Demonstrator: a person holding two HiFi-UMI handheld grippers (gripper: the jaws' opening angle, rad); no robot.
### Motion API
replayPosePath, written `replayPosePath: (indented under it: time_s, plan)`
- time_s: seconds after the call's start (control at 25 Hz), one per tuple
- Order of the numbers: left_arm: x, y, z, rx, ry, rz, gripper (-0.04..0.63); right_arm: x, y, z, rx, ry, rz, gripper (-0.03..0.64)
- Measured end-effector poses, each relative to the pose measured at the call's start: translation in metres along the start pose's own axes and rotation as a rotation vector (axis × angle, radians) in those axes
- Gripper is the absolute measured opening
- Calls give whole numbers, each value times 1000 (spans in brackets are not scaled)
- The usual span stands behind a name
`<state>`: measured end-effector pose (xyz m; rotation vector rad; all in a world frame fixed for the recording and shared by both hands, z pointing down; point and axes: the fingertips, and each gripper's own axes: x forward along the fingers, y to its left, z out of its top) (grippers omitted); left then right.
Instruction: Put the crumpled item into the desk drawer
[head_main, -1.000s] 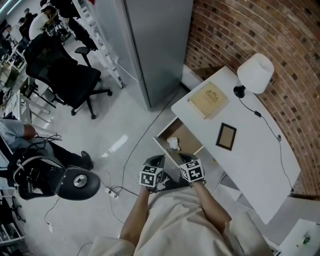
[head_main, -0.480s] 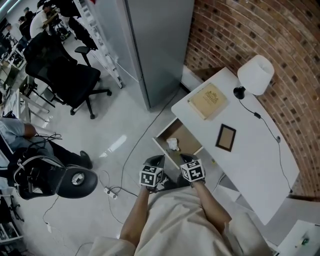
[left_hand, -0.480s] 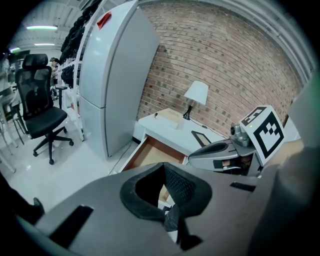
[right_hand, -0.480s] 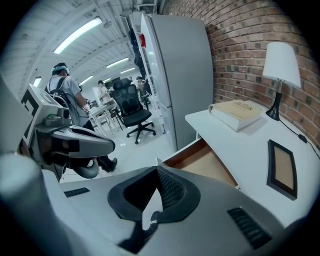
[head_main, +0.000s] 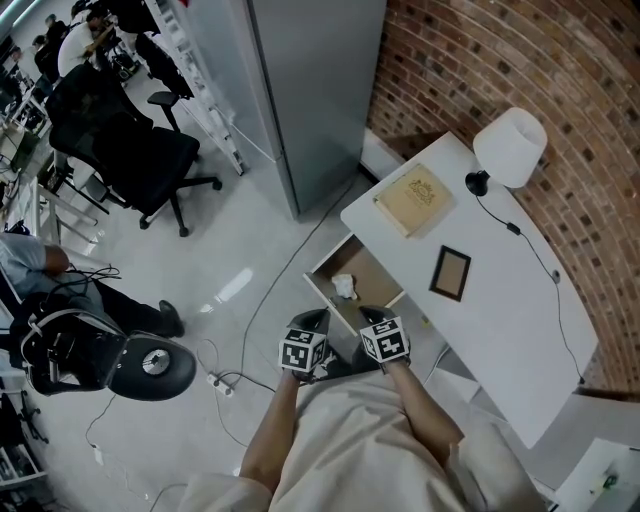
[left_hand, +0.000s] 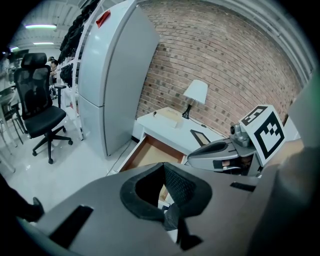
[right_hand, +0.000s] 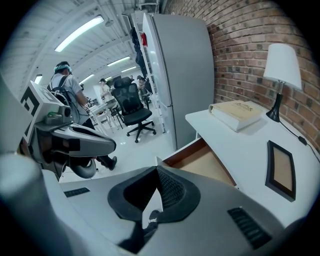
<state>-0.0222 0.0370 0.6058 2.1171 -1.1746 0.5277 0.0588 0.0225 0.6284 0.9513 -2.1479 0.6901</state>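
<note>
1. Stillness is the main news: against the head views of a moment ago, almost nothing has moved, only the camera's framing by a hair.
2. The crumpled white paper-like item (head_main: 344, 286) lies inside the open wooden desk drawer (head_main: 375, 272), toward the drawer's pulled-out front, just where it lay in both earlier views.
3. The left hand-held gripper (head_main: 312, 321) and the right hand-held gripper (head_main: 373, 316) keep the same spots as before, side by side just short of the drawer's front and close to the person's body.
4. In its own view each hand-held gripper has its jaws pressed together, with nothing pinched between them; only floor and the drawer's edge show past the tips.
5. The drawer stands pulled out from the white counter (head_main: 500, 310). Beyond the drawer, on that counter, sit a tan hardback book (head_main: 415, 200), a dark picture frame (head_main: 450, 272) and a white-shaded lamp (head_main: 510, 148), all unmoved.
6. Judging from this, the placing itself looks done: the item rests free in the drawer and neither hand-held gripper touches it. If the drawer is meant to be shut, that step is not yet made.
</note>
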Motion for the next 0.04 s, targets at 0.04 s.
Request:
replayPosePath:
  time_s: [0.04]
  plan:
    - [1,0,-2,0,-2,2,15,1,0,-2,-2,1,-1,25]
